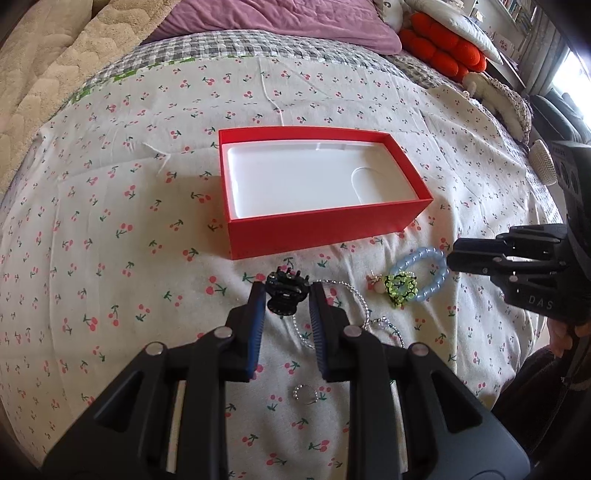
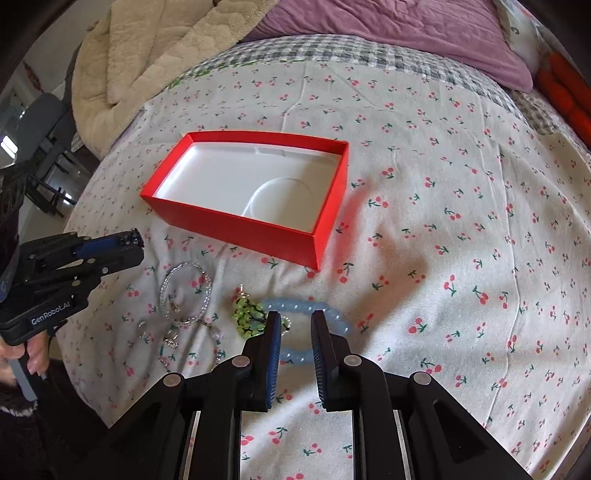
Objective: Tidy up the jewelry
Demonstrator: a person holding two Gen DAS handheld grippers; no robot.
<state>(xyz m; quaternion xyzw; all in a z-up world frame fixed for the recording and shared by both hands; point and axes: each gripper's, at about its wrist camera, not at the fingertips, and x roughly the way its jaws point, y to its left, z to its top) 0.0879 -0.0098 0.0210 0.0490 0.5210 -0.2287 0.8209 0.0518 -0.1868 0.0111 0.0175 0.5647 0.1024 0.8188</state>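
Note:
An empty red box (image 1: 321, 223) with a white liner lies on the cherry-print bedspread; it also shows in the right wrist view (image 2: 236, 225). My left gripper (image 1: 288, 299) is shut on a black hair claw clip (image 1: 286, 297), held above the bedspread. My right gripper (image 2: 295, 328) is open, its fingers over a light blue bead bracelet (image 2: 295, 307), not closed on it. A green beaded piece (image 2: 247, 314) lies just left of it. The bracelet (image 1: 424, 273) and green piece (image 1: 400, 288) also show in the left wrist view.
Silver bead bracelets (image 2: 186, 295), small rings (image 2: 142, 328) and a silver ring (image 1: 306, 393) lie on the bedspread. A purple pillow (image 1: 280, 18), orange cushion (image 1: 443, 48) and beige blanket (image 2: 147, 48) sit at the far side.

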